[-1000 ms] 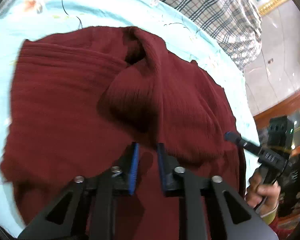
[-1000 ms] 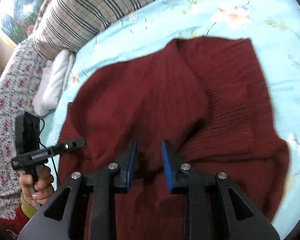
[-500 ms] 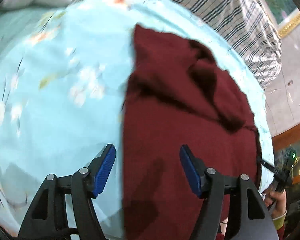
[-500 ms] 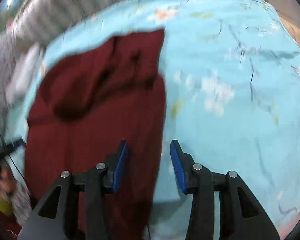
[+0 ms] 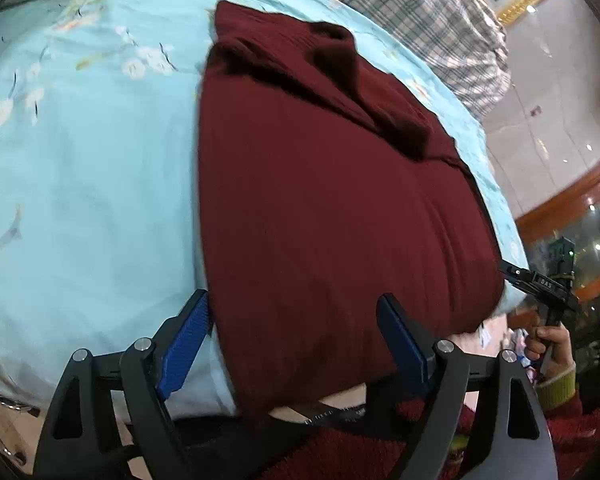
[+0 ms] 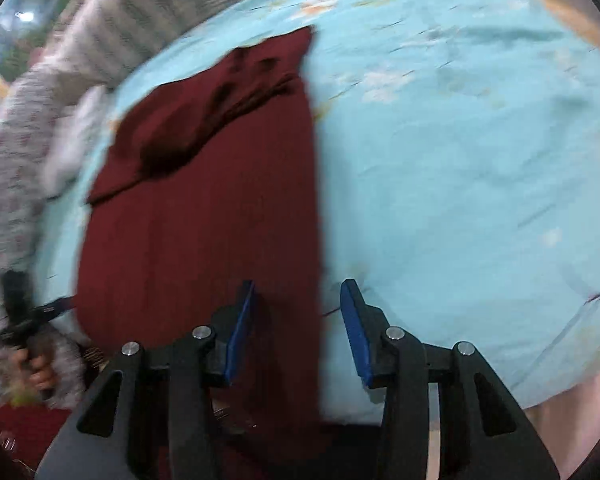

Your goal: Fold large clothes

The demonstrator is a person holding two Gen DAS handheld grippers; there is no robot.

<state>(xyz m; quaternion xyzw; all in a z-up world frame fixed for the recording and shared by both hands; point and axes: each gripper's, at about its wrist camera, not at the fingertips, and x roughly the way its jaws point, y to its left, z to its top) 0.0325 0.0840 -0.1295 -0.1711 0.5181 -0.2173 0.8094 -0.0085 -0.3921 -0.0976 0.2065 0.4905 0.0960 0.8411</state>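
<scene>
A dark red knit garment (image 5: 328, 200) lies flat on the light blue floral bedsheet (image 5: 88, 184), its near end hanging over the bed edge, with a rumpled fold at its far end. My left gripper (image 5: 296, 340) is open and empty, its blue pads straddling the garment's near left part. In the right wrist view the garment (image 6: 204, 216) lies left of centre. My right gripper (image 6: 298, 324) is open and empty over the garment's right edge. The right gripper also shows in the left wrist view (image 5: 540, 284) at the garment's right corner, and the left gripper in the right wrist view (image 6: 44, 312).
A plaid blanket (image 5: 428, 12) lies along the far side of the bed. A floral quilt (image 6: 8, 184) and a white cloth (image 6: 76, 136) lie left of the garment. Tiled floor (image 5: 556, 92) and a wooden cabinet (image 5: 572, 208) are beyond the bed.
Both grippers opened and pulled back from over the garment's middle to its near edge. The left now sits at the left side, the right at the right edge. The garment lies flatter.
</scene>
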